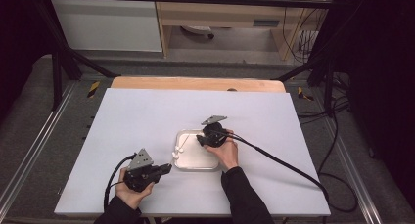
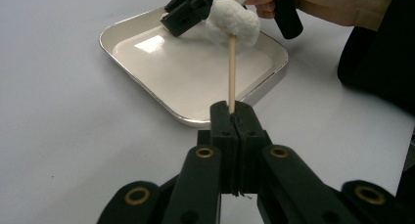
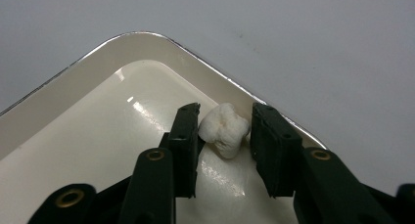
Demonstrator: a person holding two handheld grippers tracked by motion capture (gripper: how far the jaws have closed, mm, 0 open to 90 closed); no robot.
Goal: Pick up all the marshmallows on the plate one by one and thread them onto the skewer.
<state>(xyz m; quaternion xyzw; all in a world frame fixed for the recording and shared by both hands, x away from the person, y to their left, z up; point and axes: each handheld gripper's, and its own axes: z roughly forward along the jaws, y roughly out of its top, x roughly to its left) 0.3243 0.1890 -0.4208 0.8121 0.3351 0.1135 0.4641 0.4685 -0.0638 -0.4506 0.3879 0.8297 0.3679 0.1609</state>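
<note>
no legible text, labels, or signs

Even overhead light keeps the white table (image 1: 147,121) bright, while the room's edges fall into darkness. Glare glints on the glossy tray (image 2: 147,35), and shadows stay soft. The near tongs look slightly blurred in both gripper views.

A thin wooden skewer (image 2: 231,67) stands upright, clamped in the left tool (image 2: 234,117), with a white marshmallow (image 2: 233,20) threaded high on it; a second marshmallow (image 3: 224,128) lies between the right tool (image 3: 225,136)'s fingers.
</note>
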